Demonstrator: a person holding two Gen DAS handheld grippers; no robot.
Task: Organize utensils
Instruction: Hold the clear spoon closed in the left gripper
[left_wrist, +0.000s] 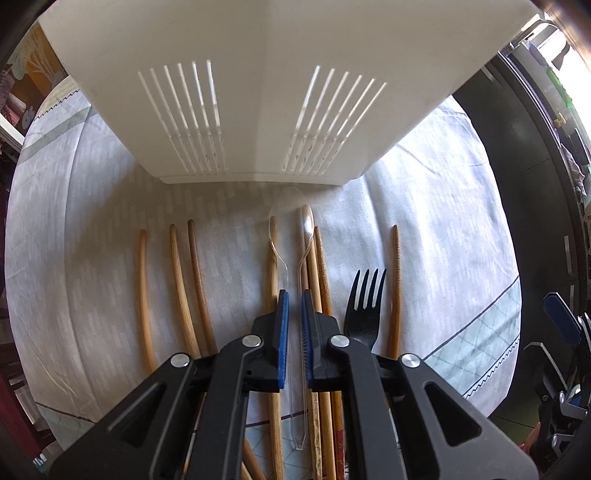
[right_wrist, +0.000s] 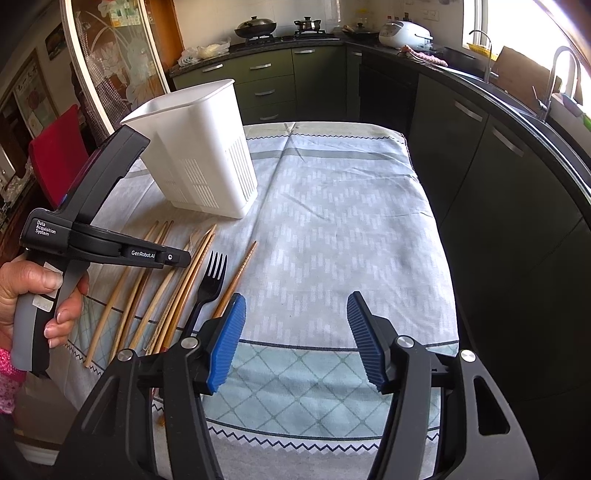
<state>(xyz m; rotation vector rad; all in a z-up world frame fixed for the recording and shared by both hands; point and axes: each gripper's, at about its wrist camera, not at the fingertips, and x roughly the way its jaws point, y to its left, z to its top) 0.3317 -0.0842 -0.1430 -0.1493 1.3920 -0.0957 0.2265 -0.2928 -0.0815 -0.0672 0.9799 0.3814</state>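
Observation:
A white slotted utensil holder (left_wrist: 255, 92) stands on the cloth-covered table (left_wrist: 443, 206), also in the right wrist view (right_wrist: 199, 155). In front of it lie several wooden chopsticks (left_wrist: 177, 280), a clear plastic spoon (left_wrist: 295, 236) and a black plastic fork (left_wrist: 364, 314). My left gripper (left_wrist: 294, 299) hangs over the clear spoon's handle, jaws narrowed around it with a small gap on each side. My right gripper (right_wrist: 295, 332) is open and empty above bare cloth near the front edge, to the right of the fork (right_wrist: 210, 280) and chopsticks (right_wrist: 184, 280).
Dark kitchen cabinets (right_wrist: 498, 184) run along the table's right side and back. A red chair (right_wrist: 59, 147) stands at the left. The table's right half is bare cloth (right_wrist: 351, 221).

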